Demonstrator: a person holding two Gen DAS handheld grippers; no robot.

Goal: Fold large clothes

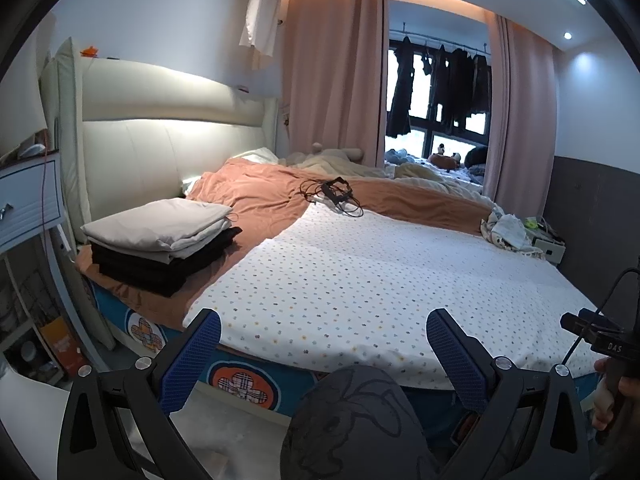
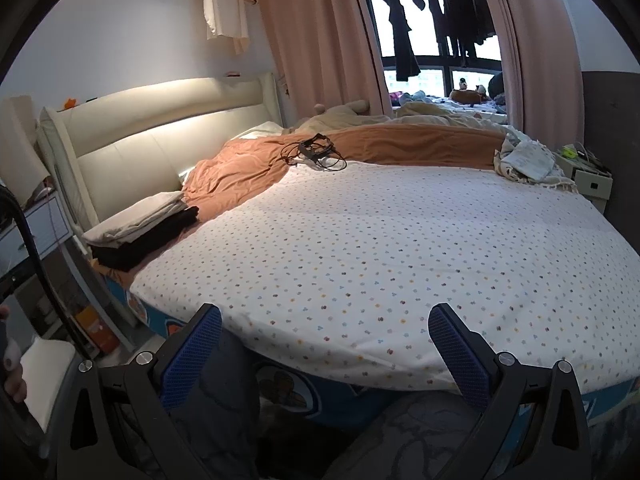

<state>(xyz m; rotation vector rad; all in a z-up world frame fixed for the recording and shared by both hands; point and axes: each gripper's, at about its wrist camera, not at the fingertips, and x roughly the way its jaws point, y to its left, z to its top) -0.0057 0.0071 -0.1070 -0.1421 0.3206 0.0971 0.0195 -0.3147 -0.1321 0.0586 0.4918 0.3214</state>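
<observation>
A stack of folded clothes (image 1: 160, 240), beige pieces on top of black ones, sits on the near left corner of the bed; it also shows in the right wrist view (image 2: 140, 224). My left gripper (image 1: 323, 326) is open and empty, held off the foot of the bed. My right gripper (image 2: 325, 324) is open and empty too, above the bed's near edge. A white dotted sheet (image 1: 380, 272) covers most of the bed, also seen in the right wrist view (image 2: 380, 240). A crumpled light garment (image 1: 506, 232) lies at the far right edge, seen also in the right wrist view (image 2: 528, 160).
An orange blanket (image 1: 256, 196) lies toward the headboard (image 1: 160, 140). A black cable and device (image 1: 334, 194) rest mid-bed. A nightstand (image 1: 28, 200) stands left, a small white unit (image 1: 550, 246) right. Dark clothes (image 1: 440, 80) hang at the window. My grey-trousered legs (image 1: 352, 420) are below.
</observation>
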